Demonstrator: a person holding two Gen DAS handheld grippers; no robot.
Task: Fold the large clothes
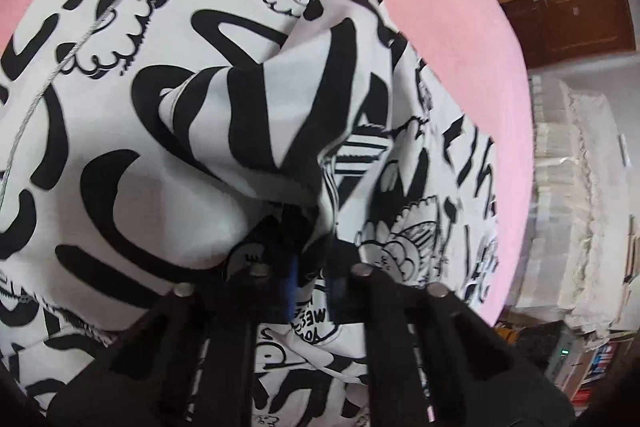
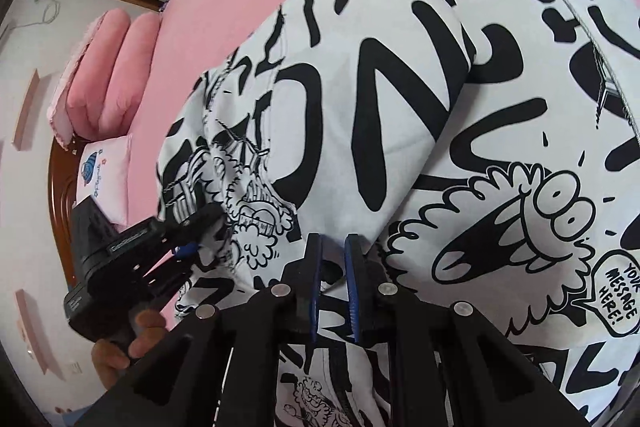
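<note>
A large white garment with black cartoon and letter print (image 1: 168,131) lies on a pink bed sheet (image 1: 460,39) and fills both views; it also shows in the right wrist view (image 2: 400,131). My left gripper (image 1: 310,267) is shut on a bunched fold of the garment, which drapes over its fingertips. It also shows from the side in the right wrist view (image 2: 192,239), pinching the garment's left edge. My right gripper (image 2: 334,247) has its blue-padded fingers close together, with garment fabric between them near the hem.
Pink pillows (image 2: 108,67) and a white printed pillow (image 2: 108,171) lie at the bed's left by a wooden headboard (image 2: 60,195). A wooden door (image 1: 572,15) and stacked white boxes (image 1: 572,179) stand beyond the bed's right edge.
</note>
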